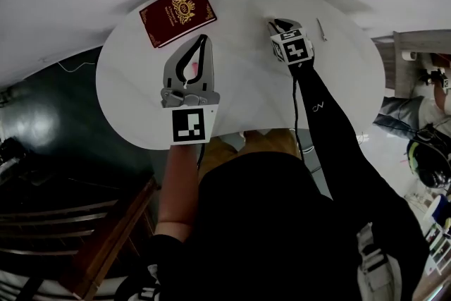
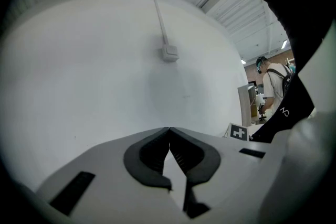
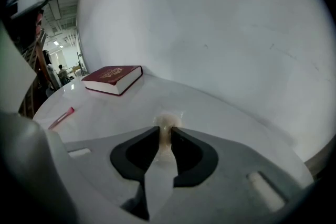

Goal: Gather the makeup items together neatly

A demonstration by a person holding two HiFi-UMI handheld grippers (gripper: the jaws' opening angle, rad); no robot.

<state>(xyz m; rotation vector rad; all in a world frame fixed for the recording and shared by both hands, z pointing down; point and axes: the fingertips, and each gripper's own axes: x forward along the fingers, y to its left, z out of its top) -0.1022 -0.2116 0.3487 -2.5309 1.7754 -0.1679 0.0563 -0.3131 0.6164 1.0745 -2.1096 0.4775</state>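
White round table (image 1: 239, 84), pale wall behind. We noted the right claw (image 3: 165, 131) angled down at the table's far side, its jaws closed narrowly on a small cream item (image 3: 167, 122) that seemed to rest on the tabletop; only the tips appeared to bite. The left claw (image 2: 168, 129) pointed level, jaws together, nothing between them. A pink stick (image 3: 62, 117) lay well apart from the cream item, over toward the left claw, and a silver stick (image 1: 321, 28) lay near the right claw, so the makeup was not yet gathered. Risks, as we judged them: the shallow tip grip could let the cream item slip out and roll on the slick top; a hard squeeze might deform it; a careless sweep could push the silver stick off the rim. Writing: gold crest and lettering on the red book (image 1: 177, 13) were too small to read, and no label was legible on any makeup item.
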